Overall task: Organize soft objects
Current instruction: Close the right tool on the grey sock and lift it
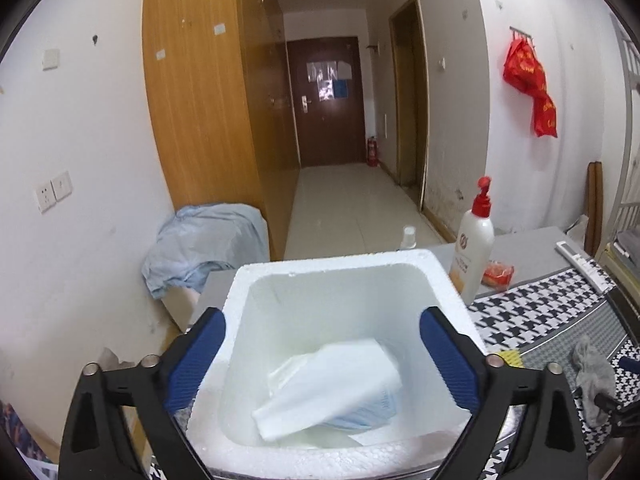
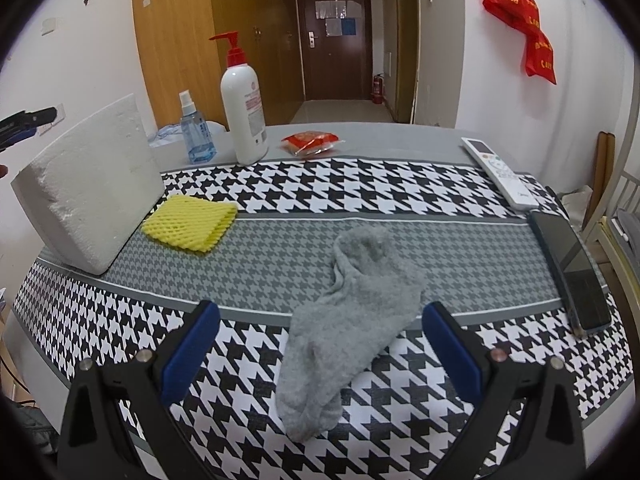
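A white soft pack (image 1: 328, 388) lies inside the foam box (image 1: 436, 276), the left gripper (image 1: 320, 356) spread wide and empty above it. Left to sort: a grey sock (image 2: 352, 320) at twelve o'clock between the right gripper's (image 2: 320, 348) parted jaws, and yellow foam netting (image 2: 192, 220) at ten o'clock. The patterned table (image 2: 400, 184) offers open room; a phone (image 2: 572, 268) hugs its three-o'clock edge.
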The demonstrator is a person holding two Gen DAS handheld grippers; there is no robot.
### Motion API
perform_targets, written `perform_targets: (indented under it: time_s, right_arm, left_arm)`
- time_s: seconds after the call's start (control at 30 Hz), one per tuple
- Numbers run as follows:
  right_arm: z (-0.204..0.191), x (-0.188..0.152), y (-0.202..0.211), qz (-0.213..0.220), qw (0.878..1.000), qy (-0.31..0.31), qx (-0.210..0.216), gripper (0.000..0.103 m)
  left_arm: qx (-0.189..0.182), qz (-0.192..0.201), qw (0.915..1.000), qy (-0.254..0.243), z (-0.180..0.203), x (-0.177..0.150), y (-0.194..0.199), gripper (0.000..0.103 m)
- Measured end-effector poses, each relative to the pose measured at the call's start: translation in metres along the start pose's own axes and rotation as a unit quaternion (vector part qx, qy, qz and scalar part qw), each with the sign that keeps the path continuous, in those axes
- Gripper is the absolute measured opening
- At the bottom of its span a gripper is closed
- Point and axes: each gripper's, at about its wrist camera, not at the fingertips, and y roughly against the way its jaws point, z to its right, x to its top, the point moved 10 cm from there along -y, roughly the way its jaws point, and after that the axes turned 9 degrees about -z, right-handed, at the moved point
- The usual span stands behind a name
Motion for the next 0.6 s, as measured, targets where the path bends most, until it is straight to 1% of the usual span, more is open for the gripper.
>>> perform_targets:
  time_s: [0.13,0.23,0.33,0.43,0.6]
  right_arm:
    - [-0.001,0.0,0.0,0.0,1.0,0.003,0.001,0.102]
    - [-0.001,-0.001,-0.002,-0.001,1.0,0.003,0.004,0.102]
    - [0.001,-0.002,-0.005,-0.003,1.0,0.002,0.004,0.102]
    - [0.002,-0.003,-0.005,-0.004,1.0,-0.001,0.008,0.102]
    - [0.004,-0.006,-0.008,-0.01,1.0,0.004,0.004,0.094]
  left_arm:
    - [0.005,0.013,0.9999,-0.005,0.003,0.002,0.009,0.099]
    - [-0.005,0.023,0.9997,-0.003,0.008,0.001,0.019,0.1]
    - [-0.002,0.038,0.9992,-0.014,0.016,0.001,0.029,0.1]
    - [-0.023,0.044,0.9986,-0.018,0.029,-0.003,0.037,0.102]
    - [-0.032,0.05,0.9976,-0.036,0.049,-0.008,0.042,0.102]
